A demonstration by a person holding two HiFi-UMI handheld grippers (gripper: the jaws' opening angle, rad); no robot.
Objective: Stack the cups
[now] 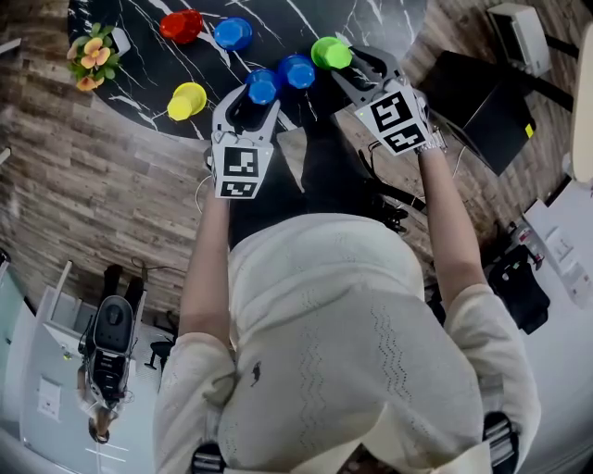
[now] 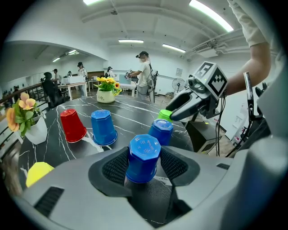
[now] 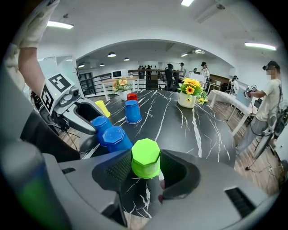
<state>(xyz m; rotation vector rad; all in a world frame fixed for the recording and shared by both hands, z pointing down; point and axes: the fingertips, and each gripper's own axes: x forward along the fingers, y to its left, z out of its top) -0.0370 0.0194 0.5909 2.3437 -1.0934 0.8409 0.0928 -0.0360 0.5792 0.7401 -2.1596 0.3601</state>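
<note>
All the cups stand upside down on the black marble table (image 1: 278, 23). My left gripper (image 1: 260, 94) is shut on a blue cup (image 1: 263, 83), its pads (image 2: 116, 165) pressing both sides of the cup (image 2: 144, 155). Just to the right, my right gripper (image 1: 343, 65) is shut on a green cup (image 1: 331, 53), which sits between the pads in the right gripper view (image 3: 145, 158). A second blue cup (image 1: 297, 70) stands between the two held ones. Farther back are a red cup (image 1: 182, 25) and a third blue cup (image 1: 233, 33). A yellow cup (image 1: 186, 100) is at the near left.
A vase of flowers (image 1: 91, 56) stands at the table's left edge, and another flower pot (image 3: 188, 96) farther along the table. A black box (image 1: 482, 102) lies on the wooden floor to the right. People stand in the room beyond the table.
</note>
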